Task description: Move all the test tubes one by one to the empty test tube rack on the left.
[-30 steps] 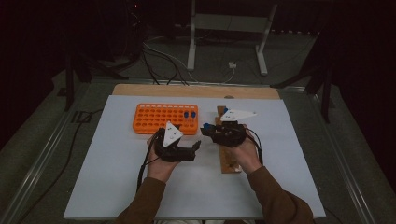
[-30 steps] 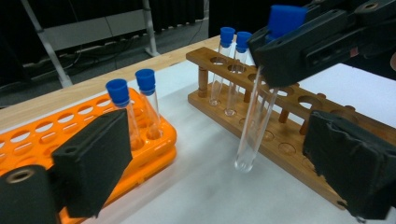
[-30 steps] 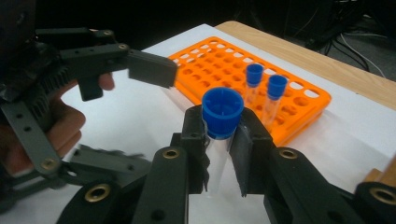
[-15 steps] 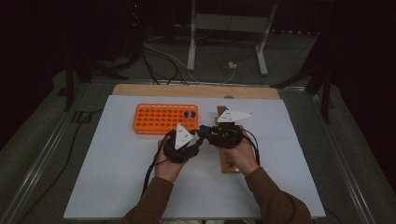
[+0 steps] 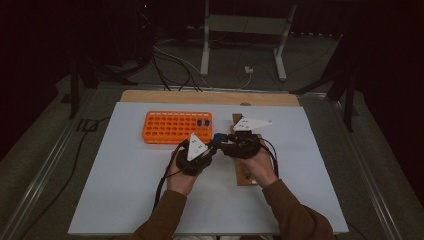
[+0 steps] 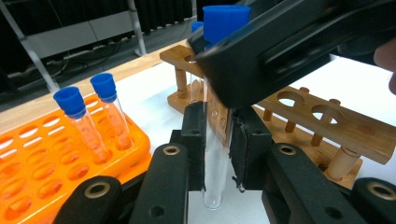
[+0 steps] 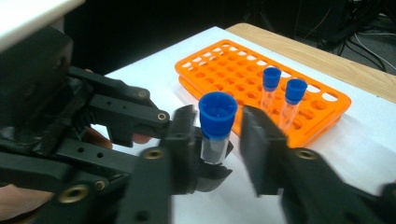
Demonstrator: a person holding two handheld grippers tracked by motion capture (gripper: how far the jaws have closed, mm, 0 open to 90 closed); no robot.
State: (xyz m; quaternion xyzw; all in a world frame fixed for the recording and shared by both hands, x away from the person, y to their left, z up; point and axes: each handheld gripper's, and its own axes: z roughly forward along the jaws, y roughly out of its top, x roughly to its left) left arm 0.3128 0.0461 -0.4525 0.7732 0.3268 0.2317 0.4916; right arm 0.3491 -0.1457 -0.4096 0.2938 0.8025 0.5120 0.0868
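Handover of a capped test tube [image 6: 215,154] above the white table [image 5: 125,190], between the orange rack [image 5: 172,127] and the wooden rack [image 6: 327,121]. The left gripper [image 6: 217,149] clamps the glass mid-length; the right gripper [image 7: 219,135], its jaws just opening, stands slack around the blue cap [image 7: 217,114]. Light, smooth, brittle: hold the tube's wall gently, below the cap

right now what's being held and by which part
The left gripper clamps the capped test tube by its glass body; the right gripper jaws have just been opening off the cap end.
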